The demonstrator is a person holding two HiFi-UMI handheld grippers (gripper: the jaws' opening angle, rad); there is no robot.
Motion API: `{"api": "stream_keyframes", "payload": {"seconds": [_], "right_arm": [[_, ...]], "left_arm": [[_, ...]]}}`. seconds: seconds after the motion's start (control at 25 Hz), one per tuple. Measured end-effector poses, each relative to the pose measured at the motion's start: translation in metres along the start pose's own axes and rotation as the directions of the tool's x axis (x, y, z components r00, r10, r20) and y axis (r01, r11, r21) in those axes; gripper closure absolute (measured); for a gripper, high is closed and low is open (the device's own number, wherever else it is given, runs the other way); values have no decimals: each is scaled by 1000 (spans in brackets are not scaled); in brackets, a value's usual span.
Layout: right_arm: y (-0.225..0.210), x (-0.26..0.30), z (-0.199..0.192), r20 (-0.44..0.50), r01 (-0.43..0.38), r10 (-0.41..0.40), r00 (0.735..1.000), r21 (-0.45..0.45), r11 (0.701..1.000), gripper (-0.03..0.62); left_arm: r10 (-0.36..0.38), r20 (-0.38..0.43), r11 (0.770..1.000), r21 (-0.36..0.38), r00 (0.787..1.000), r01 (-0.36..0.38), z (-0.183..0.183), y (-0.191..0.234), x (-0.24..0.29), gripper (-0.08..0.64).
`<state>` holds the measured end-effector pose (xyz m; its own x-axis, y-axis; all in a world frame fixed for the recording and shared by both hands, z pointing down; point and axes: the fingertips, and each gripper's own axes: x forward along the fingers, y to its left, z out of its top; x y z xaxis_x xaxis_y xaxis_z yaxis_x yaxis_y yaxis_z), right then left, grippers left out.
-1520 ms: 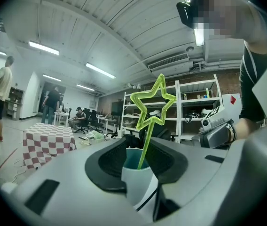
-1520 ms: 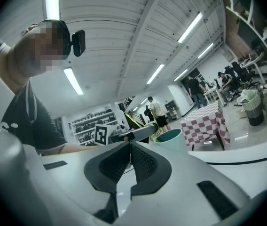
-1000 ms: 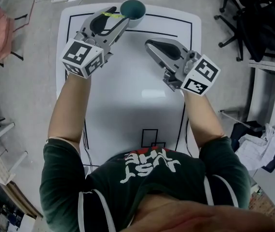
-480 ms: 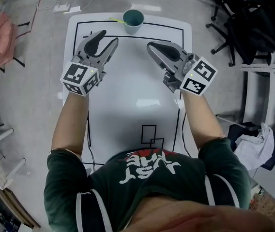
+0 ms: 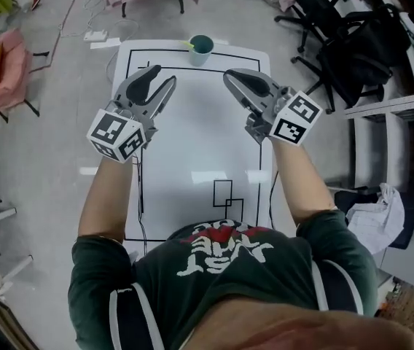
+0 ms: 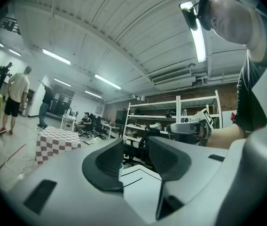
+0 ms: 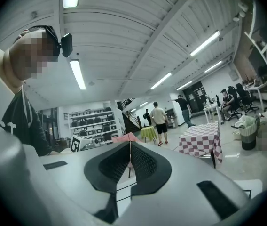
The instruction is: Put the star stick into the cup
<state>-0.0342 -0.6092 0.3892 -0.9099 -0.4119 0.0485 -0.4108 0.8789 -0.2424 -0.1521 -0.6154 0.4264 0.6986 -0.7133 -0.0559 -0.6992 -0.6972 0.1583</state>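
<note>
Star stick point(image 5: 189, 46) sits in the cup point(image 5: 202, 47) at the far edge of the table point(image 5: 192, 159), its end leaning over the rim. Left gripper point(image 5: 160, 79) is well apart from the cup, jaws closing on nothing. Right gripper point(image 5: 237, 76) is closed and empty. Both hover clear of the cup, probably because nothing is left to carry.

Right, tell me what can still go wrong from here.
1. The cup stands close to the table's far edge; a knock could send it off.
2. The star stick pokes out over the cup's rim toward the left; a jolt might tip it out.
3. The left tool, empty with its jaws closing, and the shut right tool both point toward the cup; a forward swing could hit it.
</note>
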Motion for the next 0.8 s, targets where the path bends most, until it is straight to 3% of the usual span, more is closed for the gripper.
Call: {"api": "stream_keyframes", "payload": {"seconds": [0.36,0.64,0.8], "right_arm": [[92,-5,36,-1,43,-43,999,-36,998,558],[153,-19,50,19,91,-90,996,-55,994,558],[192,-39,56,31,86,-85,996,-40,995,558]], "left_arm": [[-67,37,998,-17,997,68,52,-41,-100,500],[-112,40,990,-85,993,115,60,-70,-166,537],[-87,27,988,-125,996,90,74,-97,-205,545]]}}
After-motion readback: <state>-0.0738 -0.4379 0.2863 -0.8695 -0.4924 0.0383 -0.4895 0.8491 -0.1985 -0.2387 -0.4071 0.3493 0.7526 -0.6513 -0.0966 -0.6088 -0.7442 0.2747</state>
